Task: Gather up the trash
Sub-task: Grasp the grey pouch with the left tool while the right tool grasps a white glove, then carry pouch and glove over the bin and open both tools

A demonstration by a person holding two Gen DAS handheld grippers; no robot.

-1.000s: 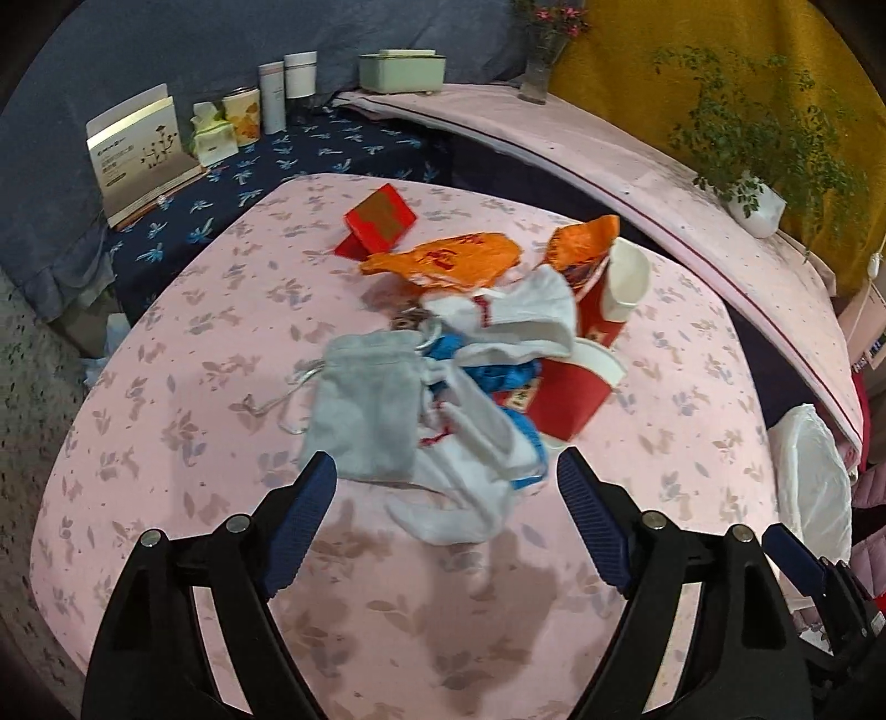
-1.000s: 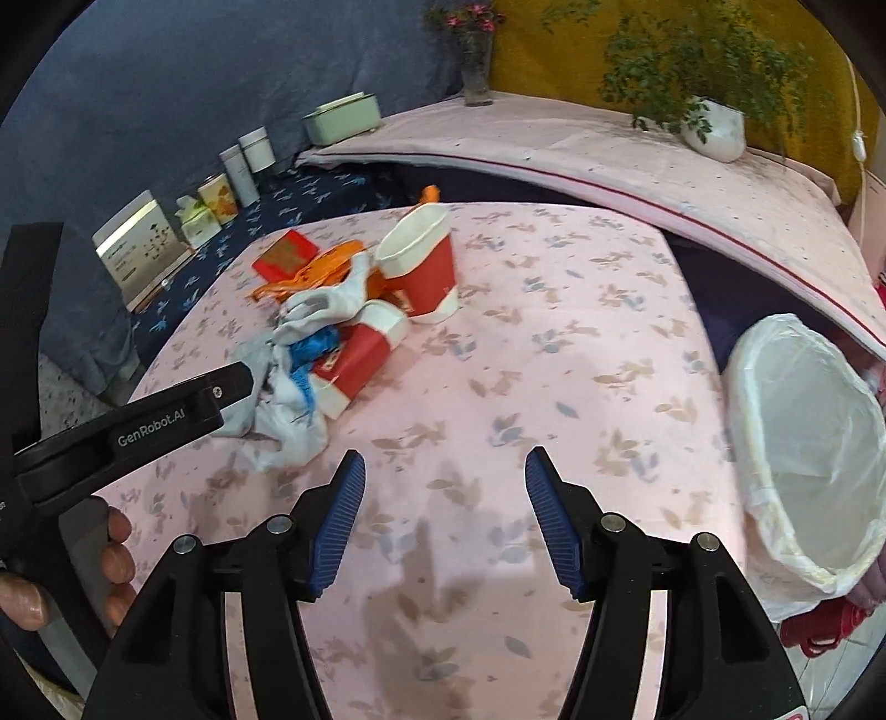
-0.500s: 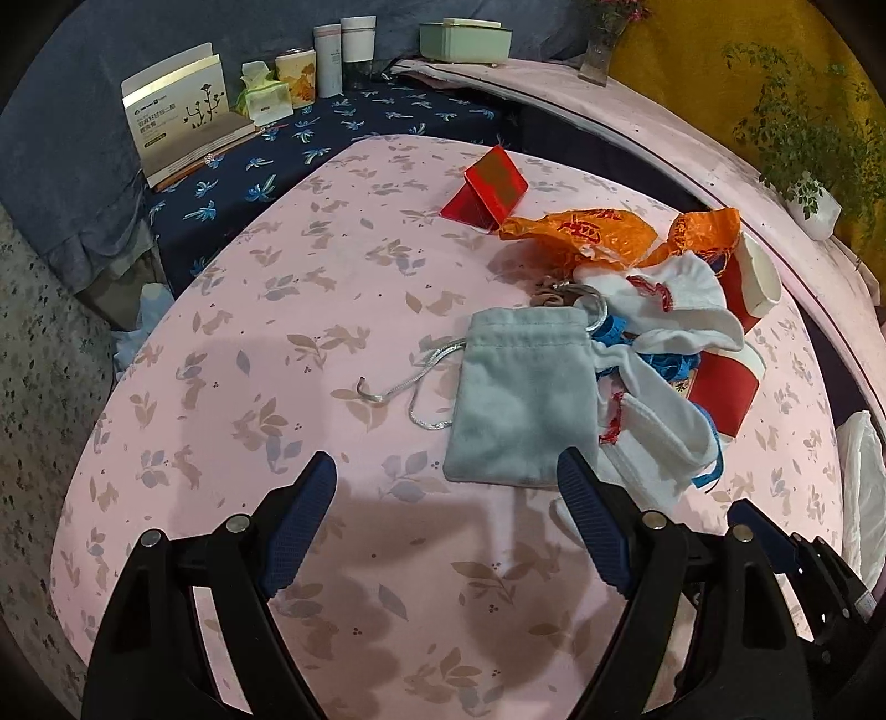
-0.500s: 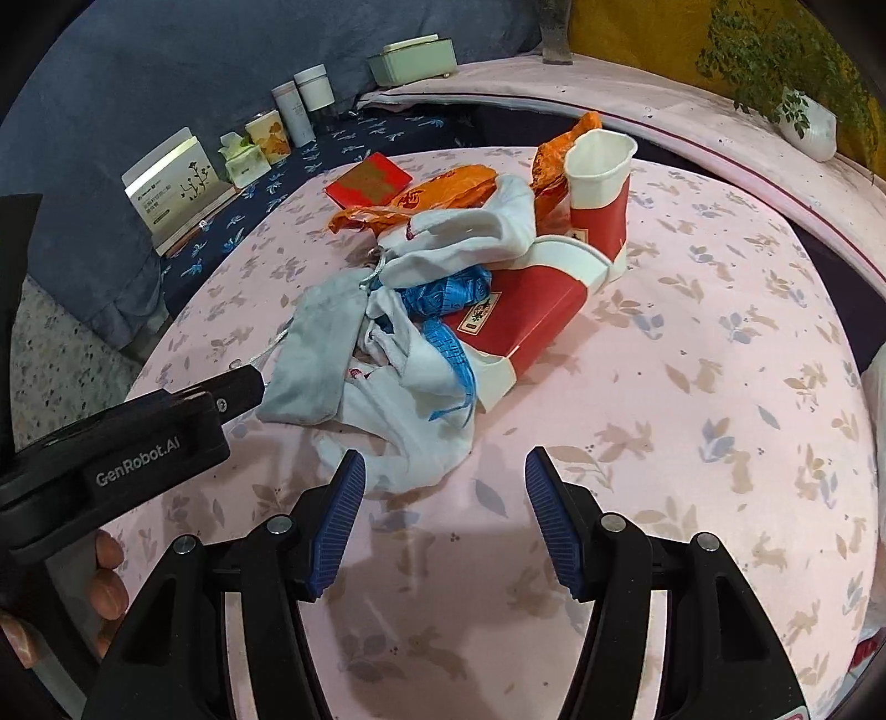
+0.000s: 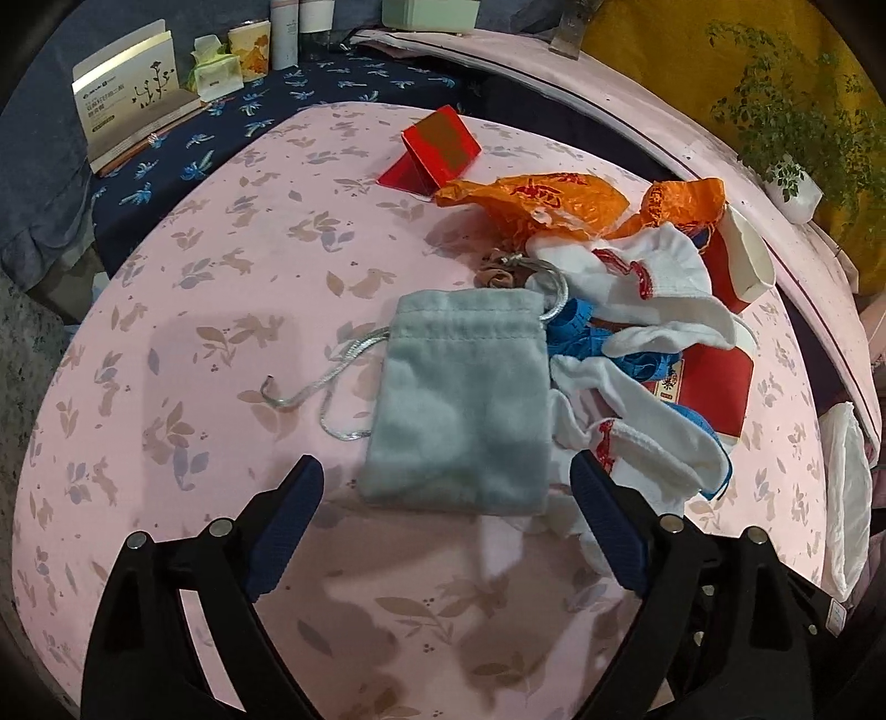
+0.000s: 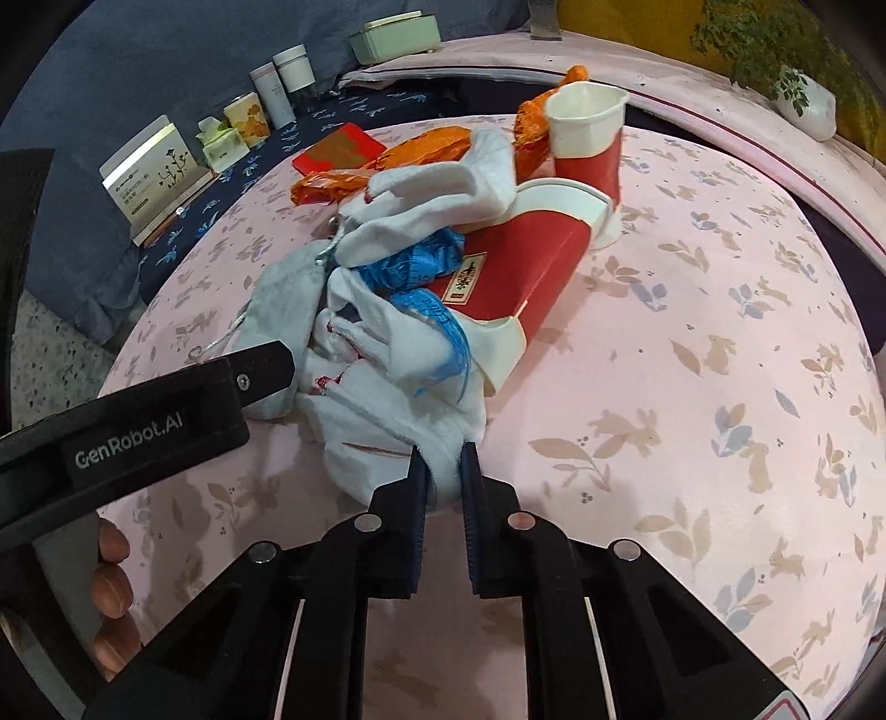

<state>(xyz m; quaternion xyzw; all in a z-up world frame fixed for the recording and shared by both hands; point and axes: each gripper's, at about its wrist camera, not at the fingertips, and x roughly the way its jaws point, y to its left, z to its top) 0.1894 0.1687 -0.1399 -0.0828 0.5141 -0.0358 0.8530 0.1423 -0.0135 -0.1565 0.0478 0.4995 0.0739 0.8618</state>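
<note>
A heap of trash lies on the pink rabbit-print table: a grey drawstring pouch, white gloves, blue netting, orange plastic wrappers, a red folded card, a red paper cup on its side and an upright red cup. My left gripper is open, its fingers on either side of the pouch's near end. My right gripper is shut on the near edge of a white glove.
A white-lined bin shows at the table's right edge. Behind the table a navy floral cloth holds a booklet, small boxes and cups. A potted plant stands on the pink ledge at right.
Both grippers moved closer to the heap. My right gripper closed from wide open onto the white glove's edge. My left gripper stayed open and came up to the grey pouch.
</note>
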